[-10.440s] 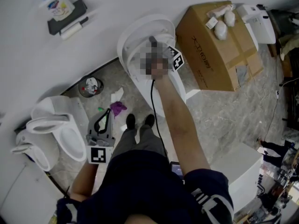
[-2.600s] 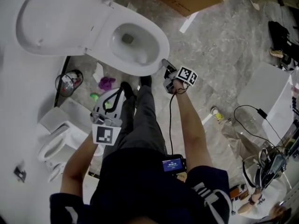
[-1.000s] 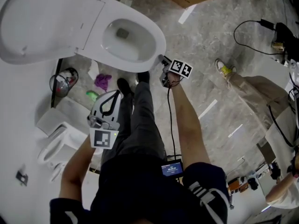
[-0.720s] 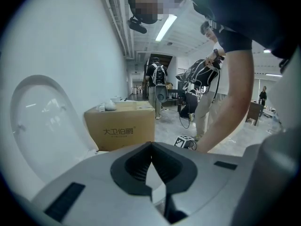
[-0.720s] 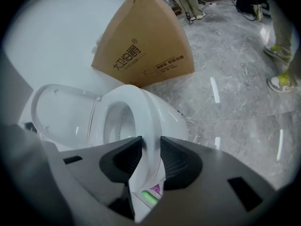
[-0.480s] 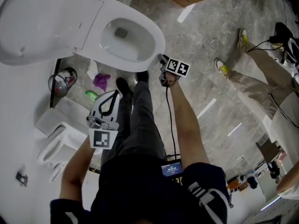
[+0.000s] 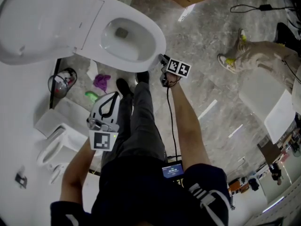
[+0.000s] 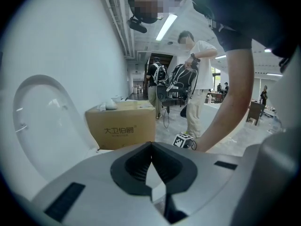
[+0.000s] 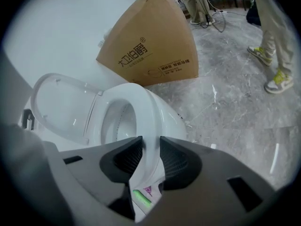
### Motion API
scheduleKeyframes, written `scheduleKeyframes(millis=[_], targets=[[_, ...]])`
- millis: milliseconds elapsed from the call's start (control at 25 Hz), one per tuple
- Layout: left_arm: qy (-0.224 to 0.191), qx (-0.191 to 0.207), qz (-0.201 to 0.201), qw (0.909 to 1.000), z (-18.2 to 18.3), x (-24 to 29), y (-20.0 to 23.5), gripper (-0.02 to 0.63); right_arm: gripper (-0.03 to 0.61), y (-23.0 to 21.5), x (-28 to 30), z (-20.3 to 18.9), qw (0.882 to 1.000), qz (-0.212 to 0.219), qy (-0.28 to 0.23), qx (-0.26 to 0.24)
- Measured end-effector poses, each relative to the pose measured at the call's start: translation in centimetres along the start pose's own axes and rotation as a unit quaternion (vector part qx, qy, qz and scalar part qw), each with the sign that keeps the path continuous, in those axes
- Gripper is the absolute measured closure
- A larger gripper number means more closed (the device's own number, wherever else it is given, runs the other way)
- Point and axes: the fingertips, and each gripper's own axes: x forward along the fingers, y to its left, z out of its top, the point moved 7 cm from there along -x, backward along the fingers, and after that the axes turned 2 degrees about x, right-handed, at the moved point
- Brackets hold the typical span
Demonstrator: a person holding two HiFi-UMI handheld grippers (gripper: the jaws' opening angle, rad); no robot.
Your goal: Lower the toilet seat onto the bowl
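While the right arm stretched forward and down: right gripper (image 7: 162,58) stayed clenched on the front edge of the white oval plastic toilet seat (image 7: 157,44).
Seat's place: it lay down over the white ceramic bowl (image 9: 175,124), its rim between the jaws; the white lid (image 7: 42,22) stood raised behind.
Left arm: bent beside the thigh; left gripper (image 7: 114,98) was closed, empty, well apart from the seat.
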Motion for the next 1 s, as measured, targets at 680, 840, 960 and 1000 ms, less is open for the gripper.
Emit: scheduleKeyframes(millis=[680, 840, 960, 1000], targets=[[-0.016, 0.013, 0.009, 0.9997, 2.9, -1.8, -0.3, 0.589, 0.511, 4.0, -7.6, 0.6, 0.998, 0.001, -0.036, -0.056], [-0.03, 0.024, 0.012, 0.9992, 4.3, -2.4, -0.5, 0.589, 0.551, 5.8, -10.4, 1.0, 0.995, 0.009, -0.058, -0.083], [-0.037, 0.03, 0.016, 0.9987, 5.4, -3.0, -0.4, 0.589, 0.557, 7.8, -12.5, 1.4, 0.99, 0.017, -0.076, -0.122], [-0.039, 0.03, 0.019, 0.9986, 5.6, -3.3, -0.3, 0.589, 0.557, 8.5, -13.3, 1.5, 0.987, 0.018, -0.083, -0.136]])
